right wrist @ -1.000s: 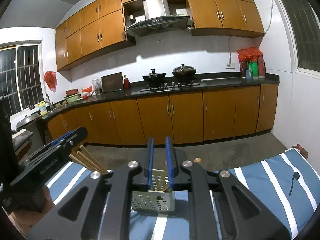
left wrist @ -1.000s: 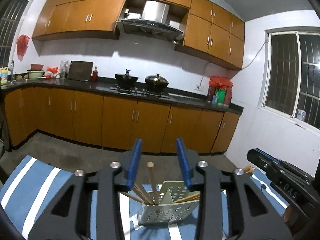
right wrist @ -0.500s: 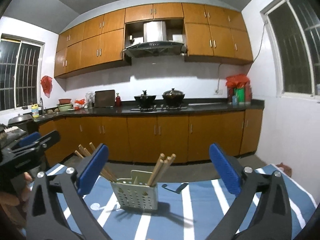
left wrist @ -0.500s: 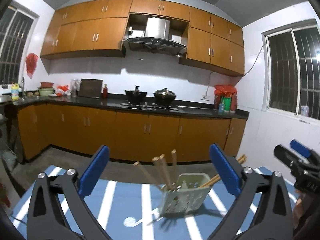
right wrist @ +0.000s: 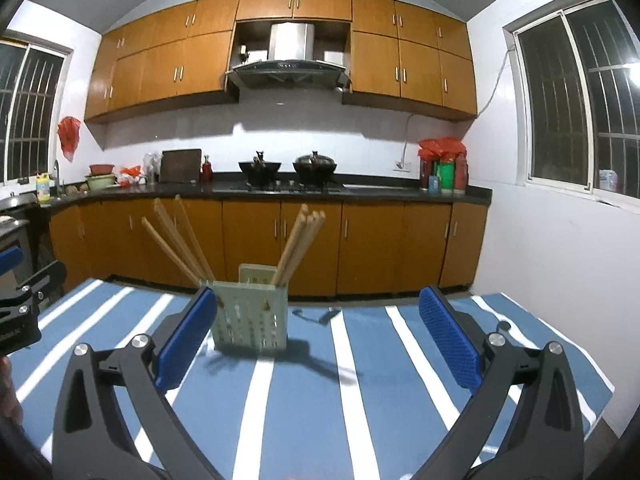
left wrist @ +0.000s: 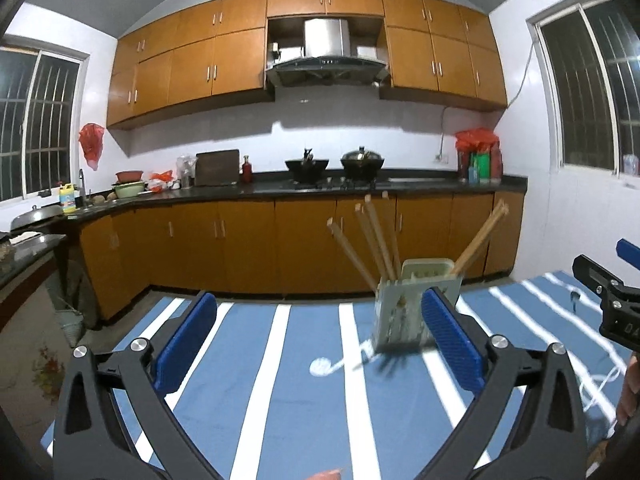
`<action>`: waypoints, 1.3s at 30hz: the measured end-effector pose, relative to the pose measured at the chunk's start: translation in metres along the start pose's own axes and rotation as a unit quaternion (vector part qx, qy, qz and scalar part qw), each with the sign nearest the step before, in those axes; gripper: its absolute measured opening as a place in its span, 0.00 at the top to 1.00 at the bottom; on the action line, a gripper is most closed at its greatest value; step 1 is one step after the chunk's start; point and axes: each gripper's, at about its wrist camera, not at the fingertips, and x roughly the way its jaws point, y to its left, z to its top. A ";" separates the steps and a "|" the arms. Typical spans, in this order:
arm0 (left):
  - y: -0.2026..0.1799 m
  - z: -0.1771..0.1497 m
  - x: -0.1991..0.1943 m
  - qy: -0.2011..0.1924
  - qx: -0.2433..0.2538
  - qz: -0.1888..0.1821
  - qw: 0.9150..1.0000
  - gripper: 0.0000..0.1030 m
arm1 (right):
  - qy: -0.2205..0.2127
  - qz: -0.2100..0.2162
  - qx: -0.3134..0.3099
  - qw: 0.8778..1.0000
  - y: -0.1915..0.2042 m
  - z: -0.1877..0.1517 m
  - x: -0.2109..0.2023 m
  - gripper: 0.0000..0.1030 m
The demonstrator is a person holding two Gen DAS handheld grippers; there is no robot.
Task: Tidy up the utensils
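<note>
A pale perforated utensil holder (left wrist: pixel 416 304) (right wrist: pixel 250 316) stands upright on the blue, white-striped tablecloth (left wrist: pixel 304 400) (right wrist: pixel 304 400). Two fans of wooden chopsticks lean out of it: one to the left (left wrist: pixel 376 236) (right wrist: pixel 180 240), one to the right (left wrist: pixel 480 236) (right wrist: pixel 298 244). My left gripper (left wrist: pixel 320 340) is open wide with nothing between its blue pads; the holder lies beyond its right pad. My right gripper (right wrist: pixel 320 340) is open and empty too, the holder beyond its left pad. Each gripper shows at the other view's edge (left wrist: pixel 612 300) (right wrist: pixel 24 304).
The table's far edge faces wooden base cabinets (right wrist: pixel 312 240) under a dark counter with two pots (right wrist: pixel 288 170). The cloth's right edge (right wrist: pixel 600 380) drops off near the white wall. A white spoon-shaped mark (left wrist: pixel 320 368) and dark ones (right wrist: pixel 316 316) show on the cloth.
Both grippers have gone from narrow to wide open and drawn back from the holder, which now stands farther off and off-centre in both views.
</note>
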 end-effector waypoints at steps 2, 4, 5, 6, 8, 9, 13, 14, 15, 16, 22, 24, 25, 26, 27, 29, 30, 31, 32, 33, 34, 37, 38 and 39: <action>-0.003 -0.011 -0.002 0.005 0.008 0.005 1.000 0.02 | 0.007 -0.003 -0.002 1.000 0.002 -0.011 -0.002 0.04; -0.005 -0.021 -0.003 0.016 0.015 0.002 1.000 0.02 | 0.020 0.004 -0.001 1.000 0.002 -0.019 -0.002 0.04; -0.006 -0.026 -0.003 0.021 0.016 0.002 1.000 0.02 | 0.028 0.008 0.002 1.000 0.001 -0.023 -0.002 0.04; -0.006 -0.030 -0.003 0.025 0.017 0.003 1.000 0.02 | 0.035 0.011 0.006 0.999 0.000 -0.026 -0.002 0.04; -0.007 -0.037 -0.002 0.036 0.013 0.003 0.999 0.02 | 0.047 0.016 0.010 0.999 -0.002 -0.032 0.000 0.04; -0.007 -0.038 -0.003 0.038 0.011 0.002 0.999 0.02 | 0.051 0.015 0.011 0.999 -0.002 -0.036 0.000 0.04; -0.008 -0.047 -0.002 0.049 0.009 0.000 0.999 0.02 | 0.069 0.015 0.010 0.997 -0.002 -0.051 0.001 0.04; -0.009 -0.050 -0.002 0.051 0.011 0.001 0.999 0.02 | 0.073 0.014 0.010 0.997 -0.002 -0.054 0.001 0.04; -0.009 -0.052 -0.002 0.052 0.012 0.001 0.999 0.02 | 0.076 0.013 0.009 0.997 -0.002 -0.057 0.002 0.04; -0.009 -0.055 -0.002 0.054 0.012 0.000 0.998 0.02 | 0.078 0.014 0.009 0.997 -0.002 -0.059 0.003 0.04; -0.009 -0.066 -0.002 0.068 0.007 -0.008 0.998 0.02 | 0.088 0.016 0.010 0.996 -0.003 -0.066 0.005 0.04; -0.009 -0.068 -0.002 0.070 0.006 -0.010 0.997 0.02 | 0.089 0.017 0.010 0.996 -0.003 -0.067 0.005 0.04; -0.009 -0.069 -0.003 0.071 0.006 -0.010 0.997 0.02 | 0.090 0.017 0.009 0.996 -0.003 -0.067 0.005 0.04; -0.010 -0.070 -0.003 0.071 0.005 -0.010 0.997 0.02 | 0.090 0.017 0.008 0.996 -0.003 -0.067 0.006 0.04; -0.010 -0.070 -0.003 0.071 0.004 -0.010 0.997 0.02 | 0.090 0.017 0.008 0.996 -0.003 -0.067 0.006 0.04; -0.010 -0.070 -0.003 0.072 0.003 -0.011 0.997 0.02 | 0.090 0.017 0.007 0.996 -0.002 -0.067 0.005 0.04; -0.010 -0.070 -0.003 0.072 0.002 -0.011 0.997 0.02 | 0.090 0.018 0.007 0.996 -0.002 -0.067 0.006 0.04; -0.010 -0.070 -0.003 0.073 0.003 -0.011 0.997 0.02 | 0.090 0.018 0.007 0.996 -0.002 -0.067 0.006 0.04; -0.011 -0.070 -0.003 0.073 0.003 -0.011 0.997 0.02 | 0.090 0.017 0.007 0.996 -0.002 -0.067 0.006 0.04; -0.012 -0.071 -0.003 0.073 0.004 -0.011 0.997 0.02 | 0.091 0.017 0.007 0.996 -0.002 -0.067 0.006 0.04; -0.012 -0.071 -0.003 0.074 0.004 -0.011 0.997 0.02 | 0.091 0.017 0.008 0.996 -0.002 -0.068 0.007 0.04; -0.014 -0.072 -0.003 0.076 0.004 -0.012 0.997 0.02 | 0.093 0.017 0.009 0.995 -0.003 -0.069 0.008 0.04; -0.014 -0.072 -0.003 0.077 0.004 -0.012 0.997 0.02 | 0.094 0.017 0.010 0.995 -0.003 -0.070 0.008 0.04; -0.015 -0.072 -0.003 0.078 0.003 -0.013 0.997 0.02 | 0.094 0.017 0.010 0.995 -0.003 -0.070 0.008 0.04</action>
